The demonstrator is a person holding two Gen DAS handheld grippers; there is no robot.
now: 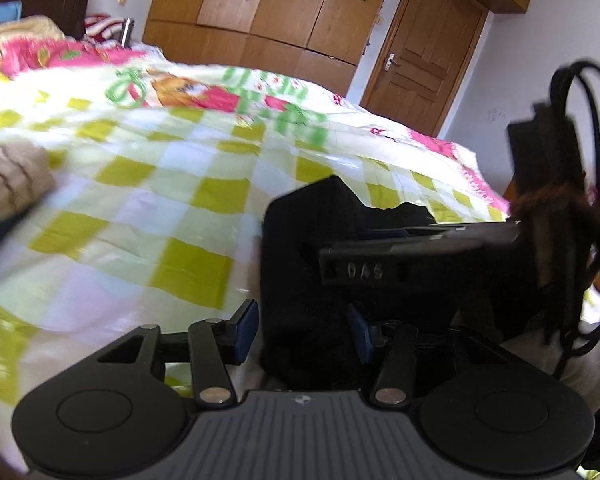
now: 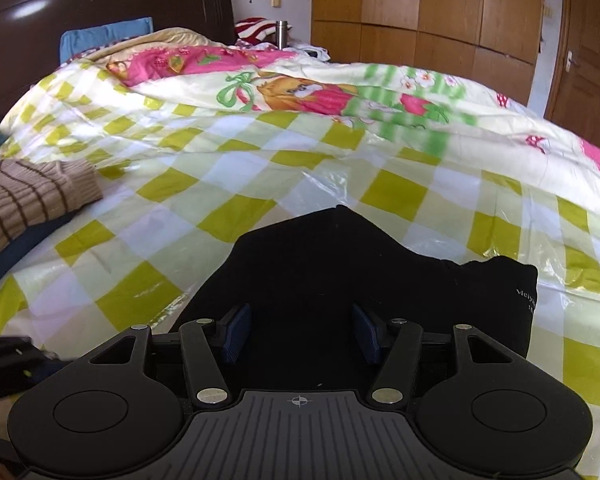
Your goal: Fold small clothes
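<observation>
Both claws, left [image 1: 304, 330] and right [image 2: 302, 332], tilt downward, jaws apart over the black garment [image 2: 340, 264].

Raised letters reading "DAS" stand on the black finger bar of the right gripper [image 1: 400, 268], seen in the left wrist view just above the left gripper's own fingers; small white lettering stands on the right-hand edge of the black garment [image 2: 380, 272] in the right wrist view, beginning "Vely" and cut off at the fold, with a second line beneath it too small to read; large green characters are printed on the quilt [image 2: 340, 168] beyond the garment, too blurred to read.
</observation>
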